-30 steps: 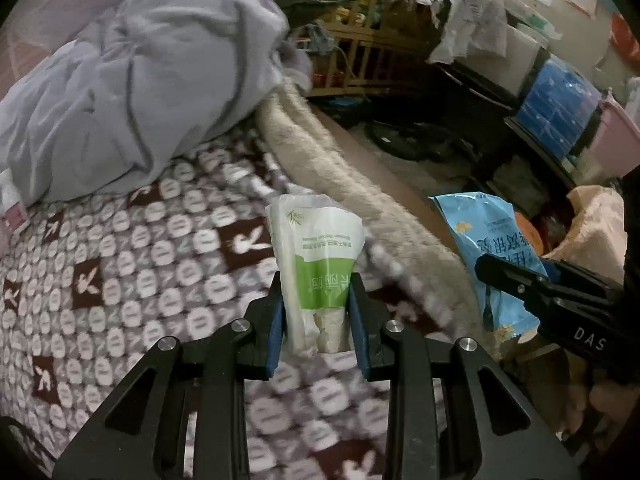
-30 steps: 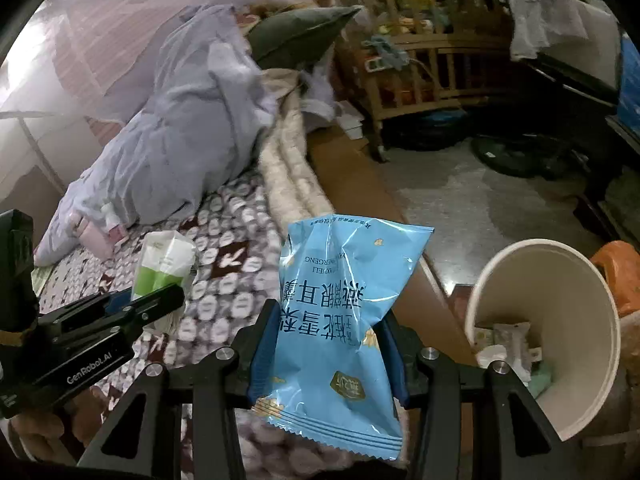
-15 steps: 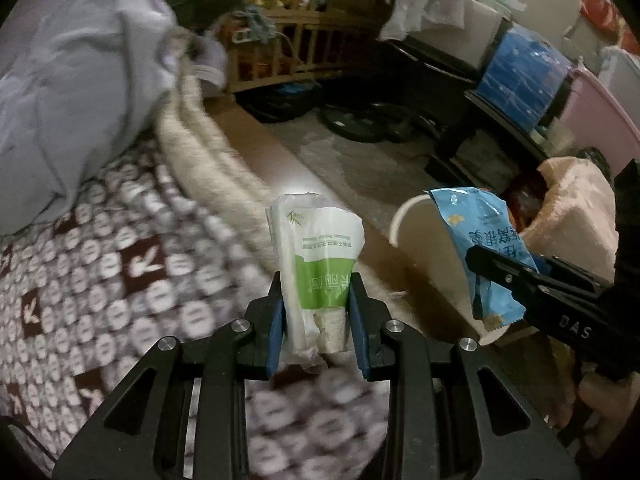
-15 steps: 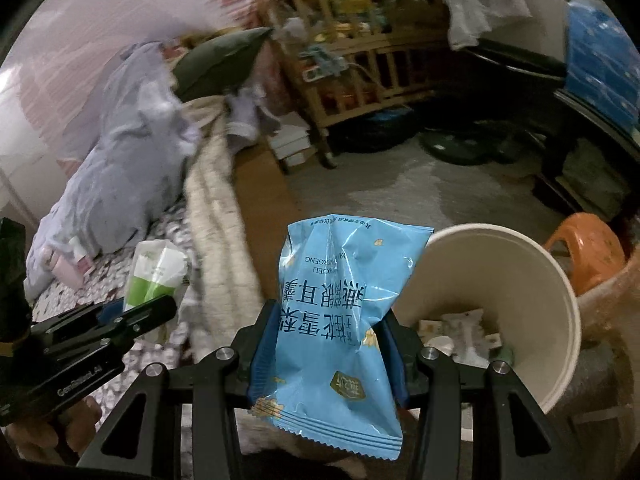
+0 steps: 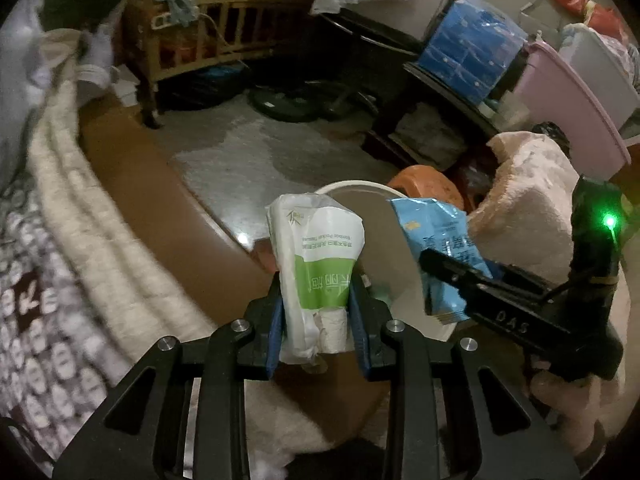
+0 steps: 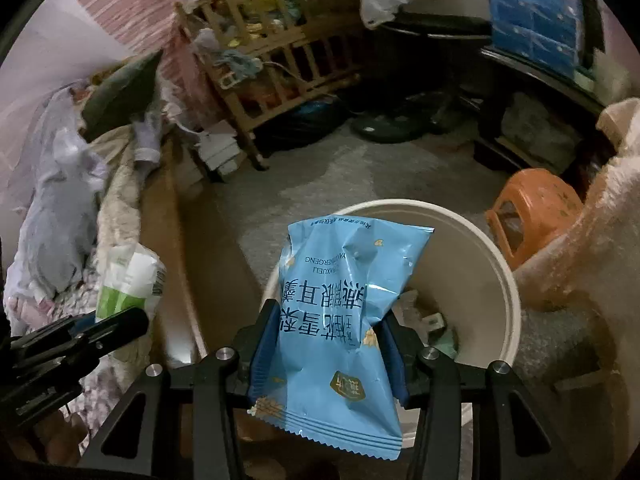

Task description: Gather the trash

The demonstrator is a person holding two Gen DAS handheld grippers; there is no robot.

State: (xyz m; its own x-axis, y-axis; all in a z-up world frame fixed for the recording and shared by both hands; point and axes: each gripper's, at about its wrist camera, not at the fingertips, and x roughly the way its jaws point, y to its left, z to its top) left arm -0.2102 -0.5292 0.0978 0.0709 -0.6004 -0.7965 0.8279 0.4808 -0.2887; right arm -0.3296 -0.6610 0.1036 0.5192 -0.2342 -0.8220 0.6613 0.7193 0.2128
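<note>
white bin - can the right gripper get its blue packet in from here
Probably yes. The right gripper, shut on the blue packet, points down at the white bin, whose open mouth faces it with nothing between. The left gripper is off to the side.

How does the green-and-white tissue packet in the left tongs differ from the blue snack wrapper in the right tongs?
The green-and-white tissue packet is narrow and crumpled with translucent plastic; the blue snack wrapper is wider, flatter and glossy. The packet is pinched near its lower end, the wrapper about halfway up. Both are clamped upright, the packet in the left tongs and the wrapper in the right tongs, near the round white bin.
</note>
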